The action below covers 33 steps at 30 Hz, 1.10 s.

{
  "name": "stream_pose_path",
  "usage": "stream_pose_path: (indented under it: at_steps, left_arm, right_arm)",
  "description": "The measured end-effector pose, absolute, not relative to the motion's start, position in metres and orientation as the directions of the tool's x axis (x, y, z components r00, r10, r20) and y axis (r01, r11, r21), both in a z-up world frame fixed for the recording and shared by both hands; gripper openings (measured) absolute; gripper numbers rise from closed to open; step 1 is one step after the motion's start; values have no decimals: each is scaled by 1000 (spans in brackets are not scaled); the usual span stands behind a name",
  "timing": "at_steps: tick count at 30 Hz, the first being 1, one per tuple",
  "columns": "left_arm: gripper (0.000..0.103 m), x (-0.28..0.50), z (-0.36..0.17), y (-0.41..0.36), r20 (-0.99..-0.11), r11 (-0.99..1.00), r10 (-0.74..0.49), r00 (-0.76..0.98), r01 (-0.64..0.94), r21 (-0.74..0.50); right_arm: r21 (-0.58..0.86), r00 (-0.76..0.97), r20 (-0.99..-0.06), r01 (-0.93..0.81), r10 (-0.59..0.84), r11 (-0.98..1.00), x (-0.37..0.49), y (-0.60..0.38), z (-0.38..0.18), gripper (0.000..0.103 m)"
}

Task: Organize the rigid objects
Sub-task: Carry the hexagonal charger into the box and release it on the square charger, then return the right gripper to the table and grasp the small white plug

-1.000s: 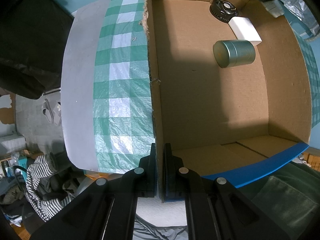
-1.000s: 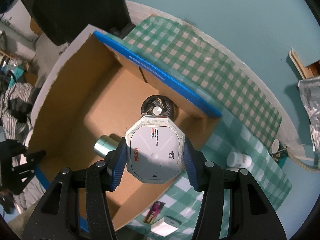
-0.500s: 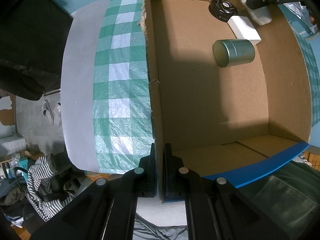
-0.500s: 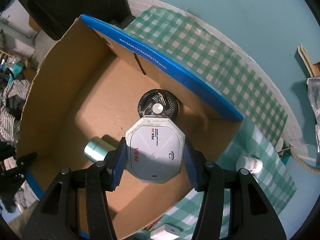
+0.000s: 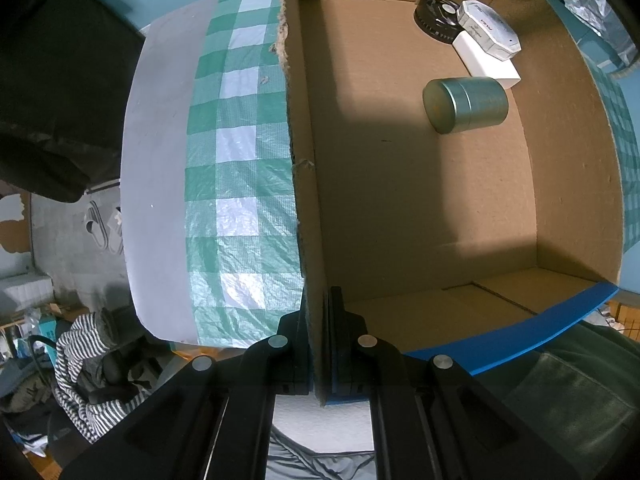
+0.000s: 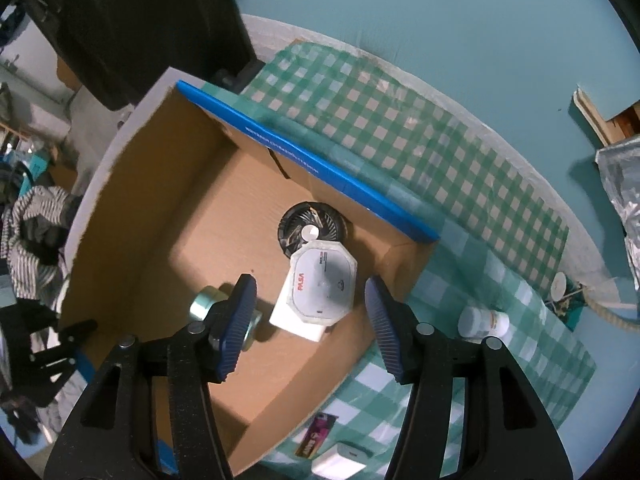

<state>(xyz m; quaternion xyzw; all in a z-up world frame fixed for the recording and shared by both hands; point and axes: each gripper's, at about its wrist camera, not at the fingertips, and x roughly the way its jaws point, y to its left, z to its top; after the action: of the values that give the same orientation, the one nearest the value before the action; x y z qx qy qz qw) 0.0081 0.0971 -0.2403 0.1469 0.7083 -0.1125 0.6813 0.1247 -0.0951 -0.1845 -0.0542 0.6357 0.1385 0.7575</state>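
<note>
A cardboard box (image 5: 400, 200) with a blue-edged flap (image 6: 304, 168) stands on the checked tablecloth. My left gripper (image 5: 319, 340) is shut on the box's near wall. Inside lie a green round tin (image 5: 466, 104), a white rectangular box (image 5: 486, 62), a black round fan (image 5: 436, 18) and an octagonal grey tin (image 5: 488, 30) resting on the white box. In the right wrist view my right gripper (image 6: 312, 316) is open and empty above the octagonal tin (image 6: 324, 280), the fan (image 6: 310, 228) and the green tin (image 6: 208, 304).
Outside the box on the tablecloth (image 6: 440, 152) lie a white pill bottle (image 6: 482, 322), a small white box (image 6: 340, 460) and a pink-black packet (image 6: 316, 434). Crinkled foil (image 6: 624, 184) sits at the right. The table's grey edge (image 5: 156, 200) drops to a cluttered floor.
My right gripper opened and let go of the octagonal tin, which now rests on the white box inside the cardboard box. The gripper has drawn back upward. The left gripper has not moved.
</note>
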Motion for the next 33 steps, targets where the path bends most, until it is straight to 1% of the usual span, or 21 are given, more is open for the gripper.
stream_pose_path:
  at_steps: [10, 17, 23, 28, 33]
  left_arm:
    - [5, 9, -241, 98, -998, 930, 54, -28, 365, 40]
    - [5, 10, -242, 97, -998, 927, 55, -29, 372, 41]
    - [5, 10, -242, 97, -998, 927, 58, -28, 374, 43]
    - [5, 10, -242, 96, -998, 925, 59, -31, 377, 43]
    - [5, 10, -243, 96, -998, 924, 61, -35, 380, 43]
  right_arm:
    - [102, 162, -977, -228, 141, 968, 99, -118, -166, 58]
    - [109, 160, -978, -144, 132, 984, 71, -147, -163, 58]
    - [134, 112, -984, -55, 140, 989, 42, -174, -181, 59]
    - [155, 61, -986, 33, 153, 987, 13, -192, -206, 59]
    - [162, 9, -987, 84, 161, 983, -14, -199, -231, 59]
